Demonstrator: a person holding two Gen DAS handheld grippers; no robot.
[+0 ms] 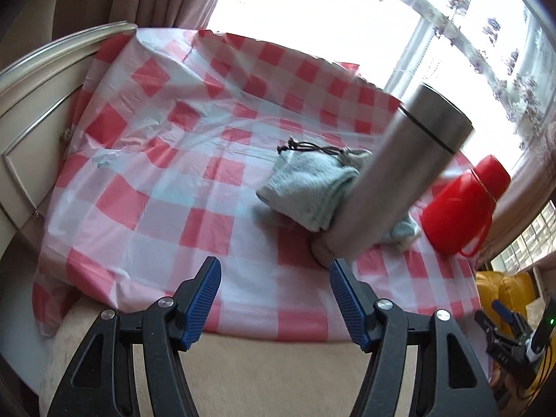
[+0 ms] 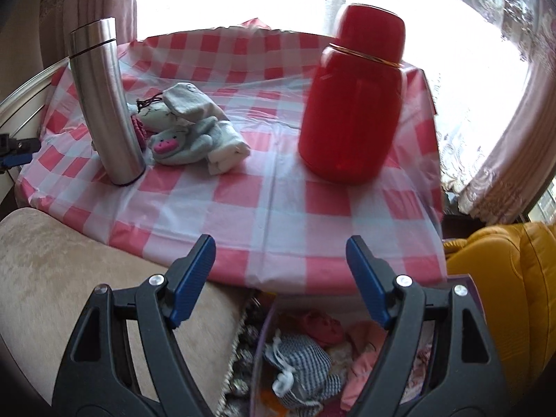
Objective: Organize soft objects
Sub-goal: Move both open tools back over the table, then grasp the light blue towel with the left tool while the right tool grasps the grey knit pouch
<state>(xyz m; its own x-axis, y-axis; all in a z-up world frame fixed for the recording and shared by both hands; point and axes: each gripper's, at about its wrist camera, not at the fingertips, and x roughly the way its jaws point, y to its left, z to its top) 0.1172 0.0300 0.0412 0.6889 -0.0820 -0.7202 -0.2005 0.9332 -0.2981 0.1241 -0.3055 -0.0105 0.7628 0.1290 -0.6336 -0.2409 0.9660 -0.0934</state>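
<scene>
Your left gripper (image 1: 274,274) had black plastic arms with triangular cutouts, silver round screws at the pivots, and ribbed blue pads (image 1: 205,299). Your right gripper (image 2: 279,255) matched it: black frame, silver screws, ribbed blue pads (image 2: 193,278).

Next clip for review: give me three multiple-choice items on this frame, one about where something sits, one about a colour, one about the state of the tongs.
1. Where is the pile of soft toys and socks?
A. Beside the steel flask
B. On top of the red flask
C. On the yellow chair

2. What colour are the pads on the tongs?
A. Green
B. Blue
C. Orange

3. What state are the right tongs in?
A. Shut on a sock
B. Shut on the red flask
C. Open, holding nothing

Answers:
1 A: the pile lies on the checked tablecloth against the steel flask.
2 B: the pads are ribbed blue.
3 C: the fingers stand apart before the table edge, short of the red flask; the left tongs likewise.
</scene>
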